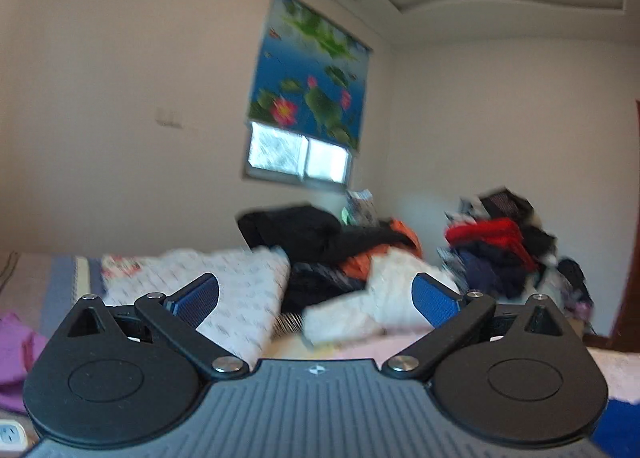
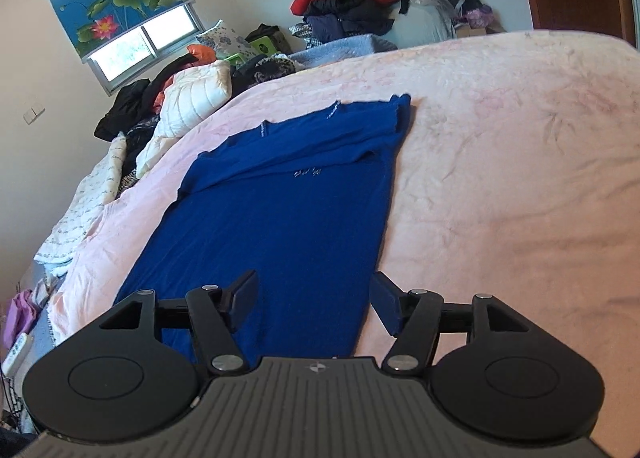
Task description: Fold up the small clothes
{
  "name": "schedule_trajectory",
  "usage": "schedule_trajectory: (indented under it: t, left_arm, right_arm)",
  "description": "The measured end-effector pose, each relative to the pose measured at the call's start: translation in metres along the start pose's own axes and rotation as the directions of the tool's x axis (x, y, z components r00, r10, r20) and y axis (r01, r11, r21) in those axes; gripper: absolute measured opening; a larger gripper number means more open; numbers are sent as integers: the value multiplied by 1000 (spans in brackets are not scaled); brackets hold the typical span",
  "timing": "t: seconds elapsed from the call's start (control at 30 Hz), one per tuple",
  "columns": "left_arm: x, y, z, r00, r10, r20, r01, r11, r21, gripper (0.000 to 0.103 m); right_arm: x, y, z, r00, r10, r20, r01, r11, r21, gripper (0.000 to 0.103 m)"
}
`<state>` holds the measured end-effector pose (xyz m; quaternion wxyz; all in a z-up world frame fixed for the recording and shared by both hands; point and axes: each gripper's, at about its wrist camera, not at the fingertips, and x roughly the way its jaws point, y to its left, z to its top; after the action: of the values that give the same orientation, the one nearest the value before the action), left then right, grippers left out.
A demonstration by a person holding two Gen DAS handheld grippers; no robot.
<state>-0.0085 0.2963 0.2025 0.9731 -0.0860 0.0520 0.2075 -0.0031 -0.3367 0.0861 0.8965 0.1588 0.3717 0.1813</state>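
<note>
Both of the tools I am carrying are standing with their fingers spread and nothing between them. Right hand-held gripper point(image 2: 314, 300) is hovering low over the near end of the blue shirt point(image 2: 288, 214), its dark pads apart, one over the cloth and the other above the shirt's right edge where it meets the pink bedspread point(image 2: 500, 178). I am looking along the shirt as it is lying flat on the bed, folded lengthwise into a long strip, with the collar end far from me and a sleeve folded across the upper part. Small pale lettering is showing on the chest and along the neck trim, but it is too small for me to read.

Left hand-held gripper point(image 1: 316, 300) is pointing level across the room, its blue pads wide apart, and the view from it is blurred. Ahead of it I am seeing a white printed quilt point(image 1: 236, 286) and a heap of dark and orange clothes point(image 1: 332, 242) at the head of the bed, with a second pile point(image 1: 504, 246) topped by something red further right. A roller blind point(image 1: 308, 66) printed with lotus flowers and leaves is hanging half down over the window point(image 1: 296, 156). A small round emblem is sitting on each gripper's ribbed body; I cannot make it out.
</note>
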Motion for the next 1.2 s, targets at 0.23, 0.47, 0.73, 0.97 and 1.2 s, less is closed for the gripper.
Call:
schedule_trajectory:
  t: [0.23, 0.47, 0.73, 0.97, 1.2]
  left_arm:
    - [18, -66, -159, 714, -379, -588, 299, 925, -233, 103]
    - [12, -60, -228, 506, -541, -671, 253, 837, -484, 103]
    - [7, -48, -252, 376, -730, -571, 235, 671, -703, 103]
    - [12, -54, -263, 328, -761, -560, 204, 636, -744, 103]
    - [19, -58, -253, 357, -809, -468, 239, 563, -791, 101]
  right_arm:
    - [24, 3, -50, 985, 145, -92, -119, 962, 246, 67]
    - [16, 16, -77, 986, 117, -121, -86, 969, 229, 67]
    - [5, -10, -101, 991, 68, -119, -32, 958, 285, 66]
    - [3, -19, -106, 990, 104, -94, -68, 942, 328, 69]
    - [6, -20, -104, 988, 125, -86, -87, 931, 354, 75]
